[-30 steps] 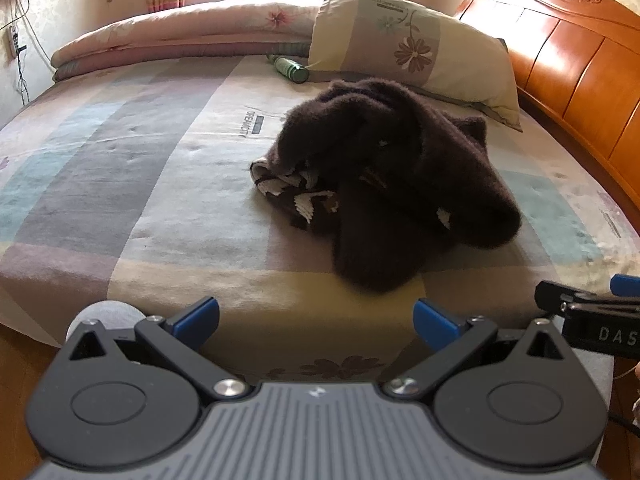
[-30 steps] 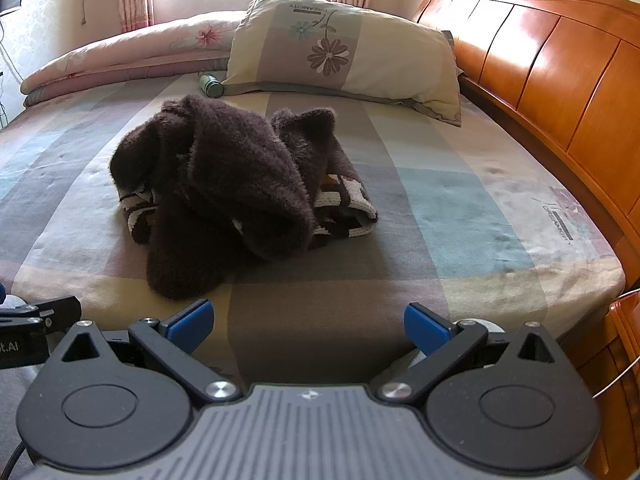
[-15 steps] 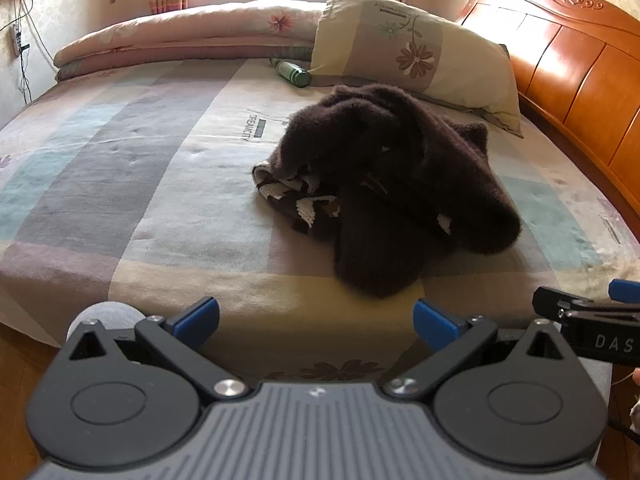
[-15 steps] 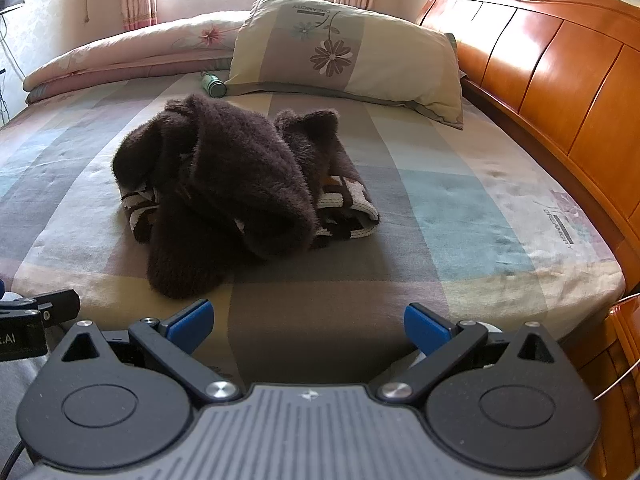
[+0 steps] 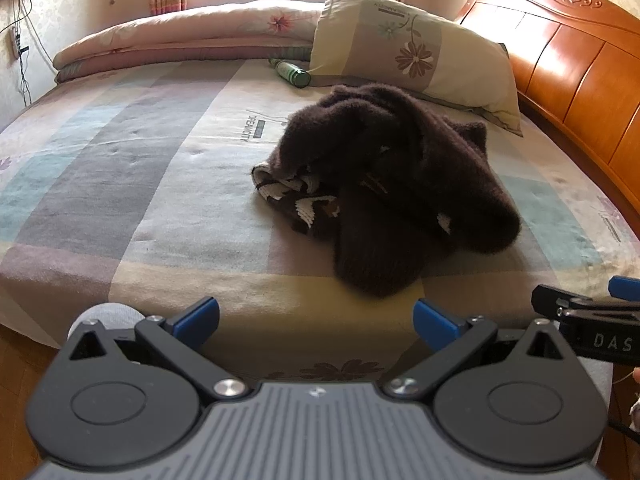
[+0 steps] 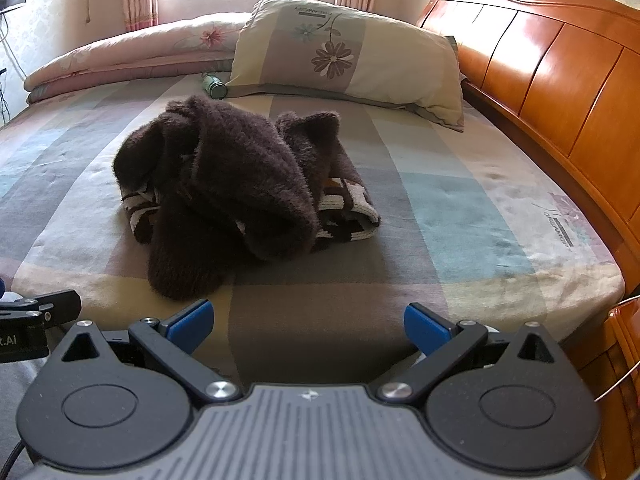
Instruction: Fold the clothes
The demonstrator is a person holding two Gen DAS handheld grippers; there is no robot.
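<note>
Both hand-held grippers were released and empty, parked side by side at the foot edge of the bed (image 5: 120, 184), nothing between the blue fingertips. Left hand-held gripper (image 5: 316, 318); right hand-held gripper (image 6: 306, 322). Each one showed at the edge of the other's view, so they sat close together.

The clothes were one crumpled heap in the middle of the bed: a fuzzy dark brown sweater (image 5: 400, 168) bunched on top of a brown-and-white patterned knit piece (image 6: 348, 204) that stuck out underneath on both sides. Could not tell if that was a second garment or part of the same one. Nothing looked folded yet; I'd call the task not started.

Key relation:
- From the left hand-held gripper the heap lay ahead and to the right.
- From the right hand-held gripper it lay ahead and to the left.
- So the heap sat roughly between the two lines of sight, apart from both.
- One thick lobe, probably a sleeve, ran from the heap toward the foot edge, its end nearest the grippers. Long axis about along the view direction.
- In the right wrist view that lobe's end was just beyond the left fingertip; neither side was clearly nearer.

Likely next: reach forward, pinch that near lobe and a second edge, spread the sweater flat.

Clutter behind: a pillow (image 5: 412, 48), a green bottle (image 5: 292, 73) beside it, a rolled quilt (image 5: 180, 48) at the far side.
</note>
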